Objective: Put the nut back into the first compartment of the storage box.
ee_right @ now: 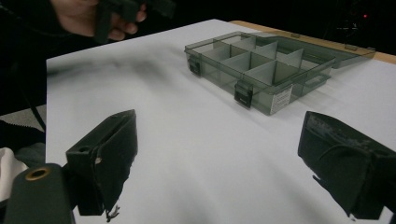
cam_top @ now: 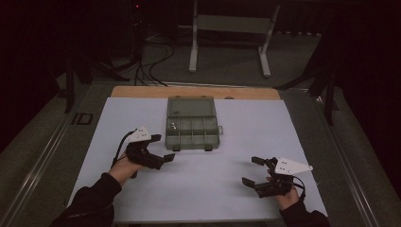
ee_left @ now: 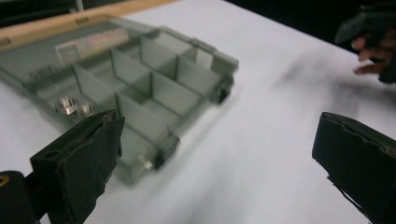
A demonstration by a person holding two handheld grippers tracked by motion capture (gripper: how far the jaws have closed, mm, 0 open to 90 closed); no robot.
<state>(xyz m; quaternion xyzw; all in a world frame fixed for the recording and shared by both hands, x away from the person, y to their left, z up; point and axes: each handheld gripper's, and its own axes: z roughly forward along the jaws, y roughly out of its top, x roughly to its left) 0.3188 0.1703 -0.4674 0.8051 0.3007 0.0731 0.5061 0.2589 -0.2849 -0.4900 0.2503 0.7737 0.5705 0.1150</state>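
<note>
Left gripper (cam_top: pixel 162 147): jaws spread wide, holding nothing, just beside the near left corner of the box.
Right gripper (cam_top: pixel 252 170): jaws wide apart, empty, well away from the box.
Compartment box (cam_top: pixel 192 126): lid open, ahead of both grippers on the white sheet (cam_top: pixel 208 179); small metal parts (ee_left: pixel 72 106) in one compartment.

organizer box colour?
Translucent smoky grey-green organizer box, black latches; clearest in the right gripper view.

A dim room: grey carpet floor (cam_top: pixel 227 61), black cables (cam_top: pixel 151 66) upper left, a white metal stand (cam_top: pixel 231 23) at top centre.
</note>
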